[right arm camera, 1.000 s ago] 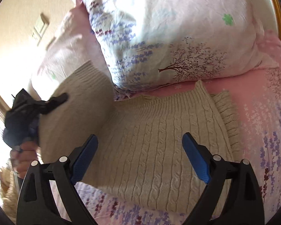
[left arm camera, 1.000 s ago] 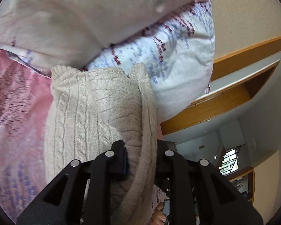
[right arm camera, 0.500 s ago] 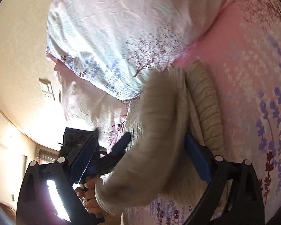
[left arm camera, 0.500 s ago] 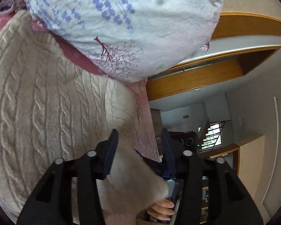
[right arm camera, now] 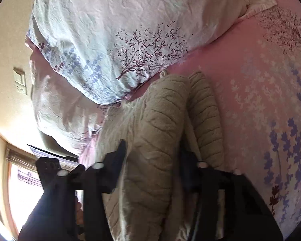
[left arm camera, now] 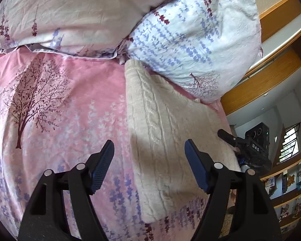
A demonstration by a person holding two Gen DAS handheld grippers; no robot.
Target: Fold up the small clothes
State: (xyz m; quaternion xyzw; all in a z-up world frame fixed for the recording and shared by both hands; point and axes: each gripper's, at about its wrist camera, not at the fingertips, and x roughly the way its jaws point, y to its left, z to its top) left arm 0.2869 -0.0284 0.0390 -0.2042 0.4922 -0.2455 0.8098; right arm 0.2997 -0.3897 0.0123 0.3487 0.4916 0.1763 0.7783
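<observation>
A cream cable-knit sweater is laid on the pink floral bedsheet, its top tucked under a pillow. The left gripper is opening, empty, above it. The right gripper is closing on a bunched fold; its pads are blurred.

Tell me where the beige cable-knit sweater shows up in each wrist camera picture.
Left wrist: beige cable-knit sweater lies centre-right on the pink sheet, ahead of the opening left gripper.
Right wrist: bunched at bottom centre, inside the closing right gripper.
Shared landmark: white tree-print pillow just behind it.
</observation>
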